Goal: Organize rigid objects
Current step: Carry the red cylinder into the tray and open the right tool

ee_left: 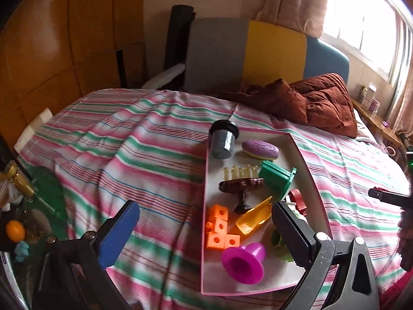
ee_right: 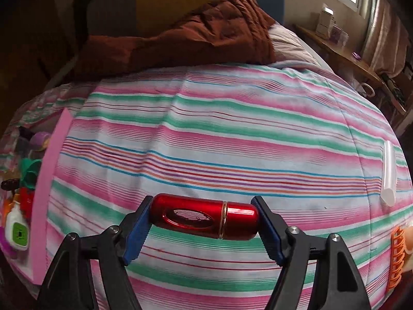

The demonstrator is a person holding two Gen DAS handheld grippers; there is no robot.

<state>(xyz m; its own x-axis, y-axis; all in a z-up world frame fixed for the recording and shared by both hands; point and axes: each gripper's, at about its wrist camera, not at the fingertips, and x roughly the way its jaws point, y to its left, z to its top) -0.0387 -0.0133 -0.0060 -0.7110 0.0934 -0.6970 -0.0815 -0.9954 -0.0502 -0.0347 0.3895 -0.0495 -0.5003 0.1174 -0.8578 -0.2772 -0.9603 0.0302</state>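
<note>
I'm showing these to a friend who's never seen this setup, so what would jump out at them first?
Probably the shiny red capsule, clamped end to end in the right claw above the striped bedspread. Next, the pink-rimmed tray lying on the bed, crowded with bright toys: a magenta funnel-shaped piece at its near end, orange cubes beside it, and a dark cup at the far corner. The left claw hangs wide open and empty over the tray's near end.

I cannot identify the green object [ee_left: 280,245] in the pink tray [ee_left: 204,258], because my left gripper's finger [ee_left: 291,232] hides most of it. The orange basket [ee_right: 396,258] is cut by the right edge.
</note>
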